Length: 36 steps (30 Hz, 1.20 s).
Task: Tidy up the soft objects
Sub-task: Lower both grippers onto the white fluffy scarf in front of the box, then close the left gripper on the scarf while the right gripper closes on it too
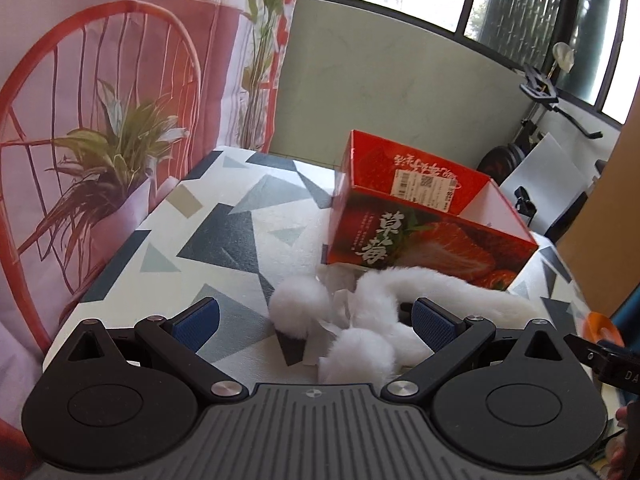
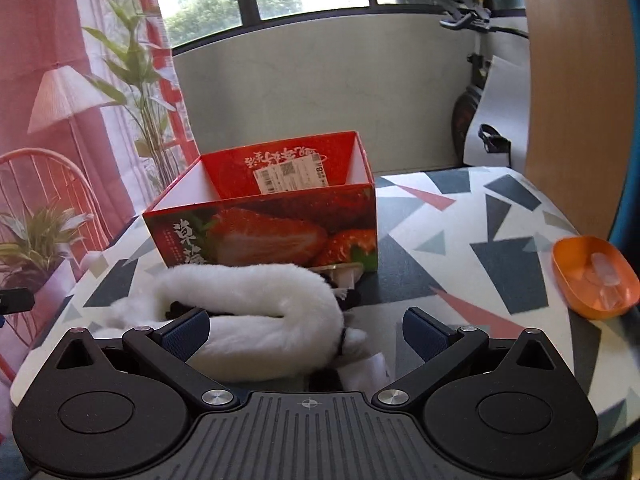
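Note:
A white fluffy scarf with pom-poms lies bunched on the patterned table just in front of an open red strawberry box. My left gripper is open, its blue pads either side of the pom-poms, touching nothing. In the right wrist view the scarf's long furry tube lies curled before the box. My right gripper is open over the scarf's right end, holding nothing. The box holds nothing that I can see.
An orange scoop-shaped dish with clear bits sits at the table's right edge. A printed curtain hangs left of the table. A grey wall, an exercise bike and a brown board stand behind and to the right.

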### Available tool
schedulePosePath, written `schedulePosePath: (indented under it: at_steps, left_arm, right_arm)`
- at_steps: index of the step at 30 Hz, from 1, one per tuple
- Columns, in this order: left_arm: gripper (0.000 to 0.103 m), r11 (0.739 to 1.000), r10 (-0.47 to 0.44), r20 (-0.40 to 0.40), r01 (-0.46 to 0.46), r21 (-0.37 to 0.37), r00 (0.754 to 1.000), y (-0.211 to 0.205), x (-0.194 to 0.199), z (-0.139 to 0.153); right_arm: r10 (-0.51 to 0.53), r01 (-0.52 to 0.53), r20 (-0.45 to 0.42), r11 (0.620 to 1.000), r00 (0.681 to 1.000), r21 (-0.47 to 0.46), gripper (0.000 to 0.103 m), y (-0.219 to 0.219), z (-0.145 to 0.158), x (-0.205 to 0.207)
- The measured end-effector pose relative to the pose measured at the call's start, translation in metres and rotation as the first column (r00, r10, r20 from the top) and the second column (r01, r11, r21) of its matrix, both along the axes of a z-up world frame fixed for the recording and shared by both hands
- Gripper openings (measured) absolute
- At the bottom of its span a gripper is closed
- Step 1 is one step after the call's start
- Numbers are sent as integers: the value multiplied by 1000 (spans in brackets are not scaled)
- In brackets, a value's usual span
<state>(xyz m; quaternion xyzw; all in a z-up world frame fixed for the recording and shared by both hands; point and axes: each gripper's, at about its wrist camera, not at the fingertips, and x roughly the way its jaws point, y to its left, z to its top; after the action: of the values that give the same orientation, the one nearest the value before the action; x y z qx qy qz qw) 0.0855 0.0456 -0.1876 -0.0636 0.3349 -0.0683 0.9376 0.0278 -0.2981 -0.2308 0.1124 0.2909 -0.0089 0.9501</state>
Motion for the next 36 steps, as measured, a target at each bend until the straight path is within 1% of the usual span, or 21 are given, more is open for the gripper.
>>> schedulePosePath:
  at_steps: [2, 4, 5, 7, 10, 12, 14, 17, 19, 21, 22, 24, 26, 27, 30, 33, 36]
  left_arm:
    - [103, 1000, 7, -10, -7, 12, 1000, 0, 4, -3]
    - [103, 1000, 10, -27, -10, 17, 1000, 0, 10, -8]
    - [103, 1000, 12, -34, -12, 13, 999, 1, 12, -10]
    - [103, 1000, 19, -52, -19, 1, 998, 4, 17, -14]
    - [103, 999, 38, -68, -38, 7, 997, 6, 23, -17]
    - [103, 998, 56, -65, -54, 29, 996, 7, 27, -17]
    - [102, 997, 64, -70, -61, 36, 996, 8, 31, -17]
    - [102, 999, 52, -72, -51, 16, 996, 8, 35, -16]
    - [100, 999, 39, -71, -39, 4, 997, 6, 38, -18]
    - [92, 1000, 20, -66, -20, -1, 998, 3, 43, -21]
    - [89, 1000, 13, -74, -13, 3, 997, 2, 46, -24]
    - [80, 1000, 5, -108, -5, 1, 994, -1, 55, -30]
    - [76, 1000, -12, -139, 10, -15, 990, -2, 62, -36]
    - [71, 999, -23, -150, 19, -26, 988, -2, 66, -38]
    - [61, 996, -71, -178, 59, -72, 981, -4, 77, -42]
    - [61, 987, -122, -188, 99, -128, 975, -10, 84, -45]
    - [61, 981, -159, -215, 129, -148, 964, -20, 90, -50]
  right_arm:
    - [4, -5, -1, 1000, 1000, -30, 102, 0, -2, 6]
    - [17, -17, -11, 999, 1000, -38, 96, -2, -6, 13]
    - [26, -27, -19, 999, 999, -25, 94, -4, -8, 18]
    - [42, -42, -39, 999, 998, 5, 83, -8, -13, 27]
    - [57, -56, -54, 998, 997, 14, 72, -11, -19, 40]
    - [63, -63, -57, 998, 996, 13, 68, -12, -21, 49]
    - [78, -77, -78, 997, 994, 24, 67, -11, -26, 58]
    - [101, -95, -120, 994, 988, 55, 61, -11, -34, 68]
    - [108, -99, -131, 993, 985, 70, 54, -12, -39, 72]
    - [102, -92, -153, 993, 983, 72, 51, -15, -43, 75]
    - [99, -88, -163, 993, 982, 73, 50, -16, -44, 77]
    - [101, -87, -183, 993, 978, 79, 49, -19, -47, 80]
    - [99, -84, -188, 993, 977, 85, 43, -22, -48, 81]
    - [97, -82, -190, 993, 977, 89, 40, -23, -49, 82]
    - [104, -86, -201, 992, 974, 98, 31, -23, -52, 84]
    - [121, -102, -214, 990, 969, 100, 23, -20, -54, 87]
    - [131, -113, -220, 989, 967, 94, 17, -19, -54, 90]
